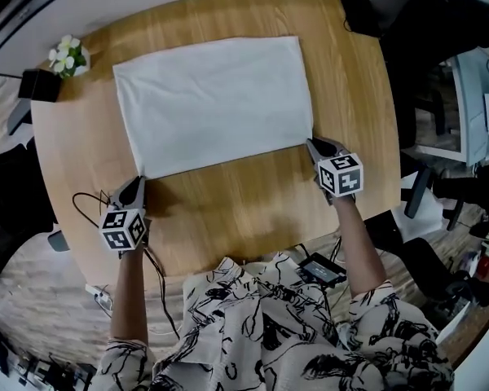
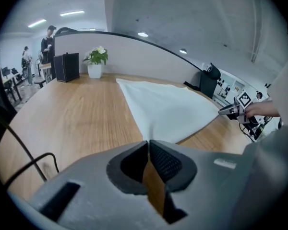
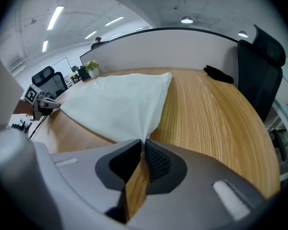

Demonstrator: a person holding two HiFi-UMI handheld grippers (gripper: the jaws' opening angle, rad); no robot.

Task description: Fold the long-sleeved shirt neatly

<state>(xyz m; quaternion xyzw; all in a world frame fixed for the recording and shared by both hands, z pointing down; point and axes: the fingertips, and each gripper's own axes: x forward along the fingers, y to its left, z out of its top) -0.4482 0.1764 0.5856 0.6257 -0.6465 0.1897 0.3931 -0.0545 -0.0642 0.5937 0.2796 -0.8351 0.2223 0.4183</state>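
The table (image 1: 228, 210) is round and wooden, and the person stands at its near rim with both tools reaching forward and down. The shirt (image 1: 212, 104) lies flat on it as a white rectangle, no sleeves showing, so I'd judge they are already tucked in and a fold across is next. It spreads away ahead of both tools, its near edge running from one to the other.

The left gripper (image 1: 138, 180) has its jaws closed on the shirt's near left corner. In its own view the cloth (image 2: 168, 109) gathers to a point right at the tips (image 2: 147, 142). The right gripper (image 1: 312, 143) is likewise pinched shut on the near right corner, with the fabric (image 3: 115, 104) puckering into its tips (image 3: 143, 145). Taking both corners at once keeps that edge straight, which should let it be lifted and carried over to the far edge without skewing.

A plant (image 1: 68, 55) and a black box (image 1: 39, 84) sit well beyond the left gripper, clear of the cloth's far corner.
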